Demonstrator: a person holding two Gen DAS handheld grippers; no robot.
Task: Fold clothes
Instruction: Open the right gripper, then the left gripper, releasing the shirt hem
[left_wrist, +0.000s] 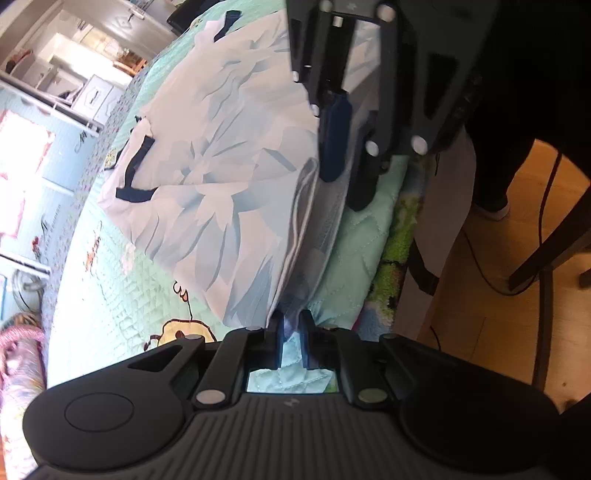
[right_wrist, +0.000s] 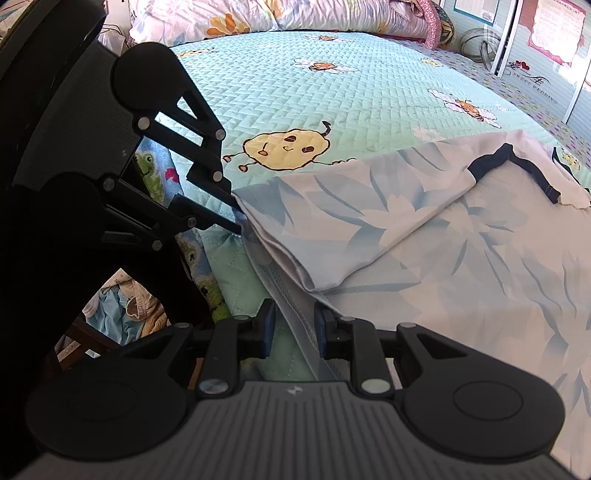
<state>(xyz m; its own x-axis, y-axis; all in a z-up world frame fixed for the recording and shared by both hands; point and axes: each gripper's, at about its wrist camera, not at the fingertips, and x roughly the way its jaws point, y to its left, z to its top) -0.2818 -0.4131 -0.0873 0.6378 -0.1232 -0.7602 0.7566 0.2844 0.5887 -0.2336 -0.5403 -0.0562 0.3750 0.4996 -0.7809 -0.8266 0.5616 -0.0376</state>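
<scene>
The pale blue leaf-printed garment (right_wrist: 461, 258) ran off the right wrist picture's right edge, its hem passing under the right gripper's body. In the left view, the mint quilted bedspread (left_wrist: 110, 295) blurred toward the rim, and the garment's near corner was smeared.

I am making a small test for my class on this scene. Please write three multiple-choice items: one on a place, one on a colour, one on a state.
1. Where does the floral garment lie?
A. on the quilted bedspread
B. on the wooden floor
C. over a chair

2. What colour is the garment's trim?
A. red
B. navy
C. yellow

3. How does the right gripper stand?
A. shut on a pillow
B. open, with the hem between its fingers
C. open, with nothing between them

Key: 1 A, since the mint quilt shows all around the garment. 2 B, since the bands at its openings are dark blue. 3 B, since there is a gap between the pads and the hem.
</scene>
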